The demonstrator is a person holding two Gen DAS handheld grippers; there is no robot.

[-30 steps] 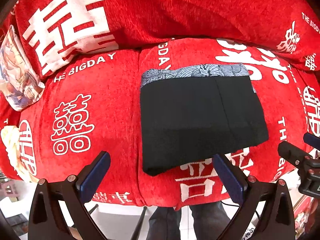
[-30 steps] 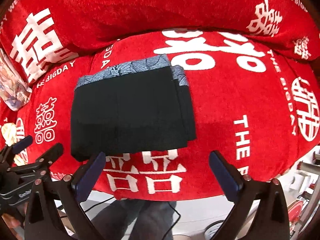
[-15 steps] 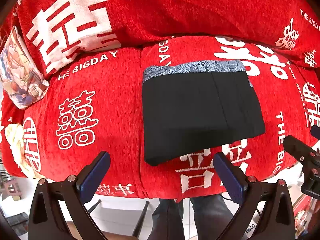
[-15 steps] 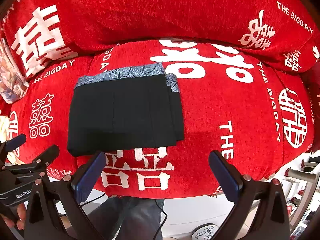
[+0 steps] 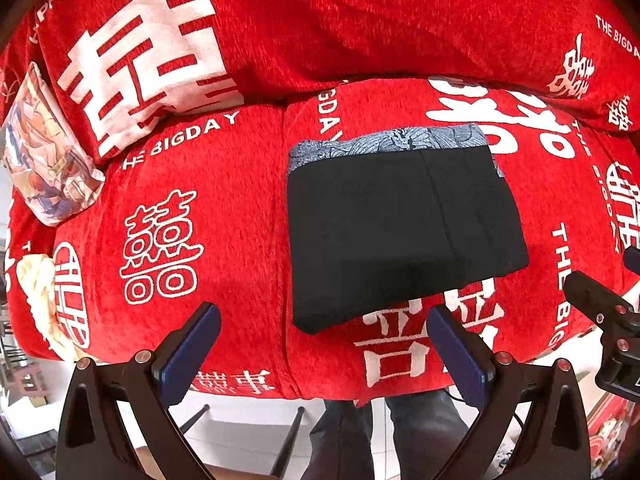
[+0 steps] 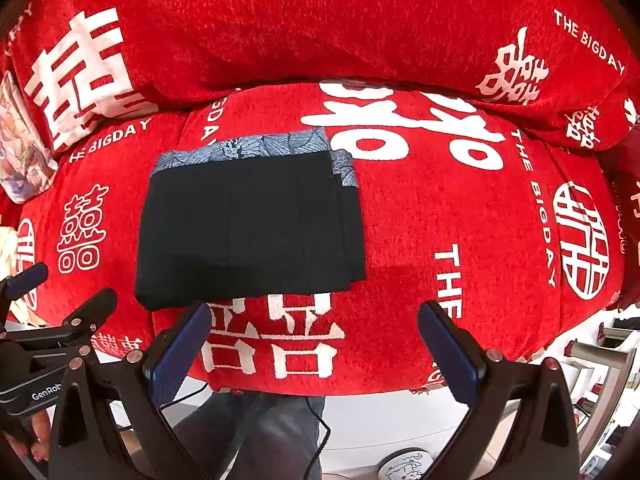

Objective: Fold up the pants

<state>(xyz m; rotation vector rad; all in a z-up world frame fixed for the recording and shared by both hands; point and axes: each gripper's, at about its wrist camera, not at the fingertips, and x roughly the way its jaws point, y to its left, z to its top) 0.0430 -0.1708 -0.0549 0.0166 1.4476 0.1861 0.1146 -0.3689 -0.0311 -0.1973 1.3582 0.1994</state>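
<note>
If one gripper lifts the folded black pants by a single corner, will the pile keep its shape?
Probably not. The folded black pants look like soft cloth in several loose layers, so they would likely droop and unfold. They rest on plush red fabric, which probably resists sliding.

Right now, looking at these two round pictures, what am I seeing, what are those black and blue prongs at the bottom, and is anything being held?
Each picture comes from a camera on a hand-held gripper, looking along its two fingers. One shows the left gripper, the other the right gripper; the blue-padded prongs are their fingers. Both stand open and hold nothing. Ahead, the folded black pants, with a grey patterned waistband, lie on a red sofa cover with white lettering.
</note>
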